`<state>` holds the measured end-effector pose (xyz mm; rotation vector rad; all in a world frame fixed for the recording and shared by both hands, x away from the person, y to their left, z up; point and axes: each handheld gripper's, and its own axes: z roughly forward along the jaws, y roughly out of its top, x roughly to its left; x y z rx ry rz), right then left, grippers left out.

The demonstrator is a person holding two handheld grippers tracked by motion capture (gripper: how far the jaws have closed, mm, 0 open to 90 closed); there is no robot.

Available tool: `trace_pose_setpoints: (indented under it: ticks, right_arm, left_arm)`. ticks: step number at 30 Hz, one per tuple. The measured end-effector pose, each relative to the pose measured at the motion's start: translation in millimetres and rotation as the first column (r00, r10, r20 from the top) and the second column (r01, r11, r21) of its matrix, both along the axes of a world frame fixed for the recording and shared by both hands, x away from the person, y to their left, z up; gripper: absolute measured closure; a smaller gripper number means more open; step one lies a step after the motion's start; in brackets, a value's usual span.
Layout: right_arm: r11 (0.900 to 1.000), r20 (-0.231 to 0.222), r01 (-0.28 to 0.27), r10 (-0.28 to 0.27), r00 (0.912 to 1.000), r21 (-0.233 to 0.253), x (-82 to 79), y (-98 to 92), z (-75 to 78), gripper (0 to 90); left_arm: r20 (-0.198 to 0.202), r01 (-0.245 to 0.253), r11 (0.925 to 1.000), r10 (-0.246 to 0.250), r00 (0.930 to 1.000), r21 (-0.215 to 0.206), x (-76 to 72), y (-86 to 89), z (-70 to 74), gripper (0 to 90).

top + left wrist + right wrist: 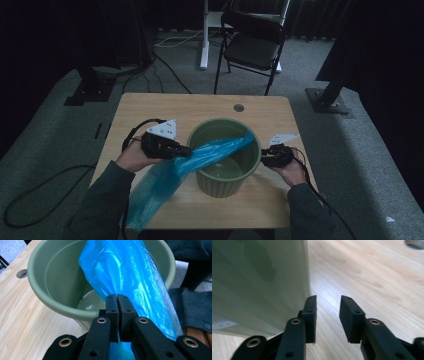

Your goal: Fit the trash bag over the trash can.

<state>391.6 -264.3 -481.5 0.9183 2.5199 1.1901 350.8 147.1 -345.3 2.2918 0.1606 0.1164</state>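
from the high view, my left hand-held gripper [186,150] sits at the left rim of the green bucket [224,181], which stands near the middle of the wooden tabletop [150,107]. a blue plastic bag [165,181] runs from the far right inside of the bucket, across its opening and over the near left rim, then trails down across the tabletop toward the near left edge by my left sleeve [100,205]. my right hand-held gripper [263,160] is low against the bucket's right outer side. a black folding chair [252,42] stands on the grey carpet beyond the tabletop, and a round grommet hole [239,107] shows near the far edge.

in the left gripper view, my left hand-held gripper [117,297] has its jaws pressed together, pinching the blue plastic bag [130,272] just above the bucket [50,300] rim. the bag stretches taut up and into the bucket; the bucket's pale bottom shows beneath it.

in the right gripper view, my right hand-held gripper [327,301] has its jaws apart with bare tabletop [367,272] showing between them. the left jaw lies just beside the bucket [257,282] outer wall; i cannot tell whether it touches.
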Motion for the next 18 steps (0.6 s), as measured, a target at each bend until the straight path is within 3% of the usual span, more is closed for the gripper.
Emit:
trace_pose_setpoints:
  ticks: [8, 18]
  right_arm:
    - [0.996, 0.051, 0.057, -0.061, 0.9969, 0.068, -7.1, -15.3, 33.6, 75.9]
    - [0.991, 0.119, 0.040, -0.055, 0.9913, 0.125, -11.4, -16.1, 78.1, 82.7]
  left_arm:
    - [0.007, -0.015, 0.9997, 0.015, 0.9999, -0.021, 4.3, -1.7, 3.6, 88.7]
    - [0.004, -0.012, 0.9997, 0.013, 0.9999, -0.020, 7.3, -5.6, 4.4, 89.0]
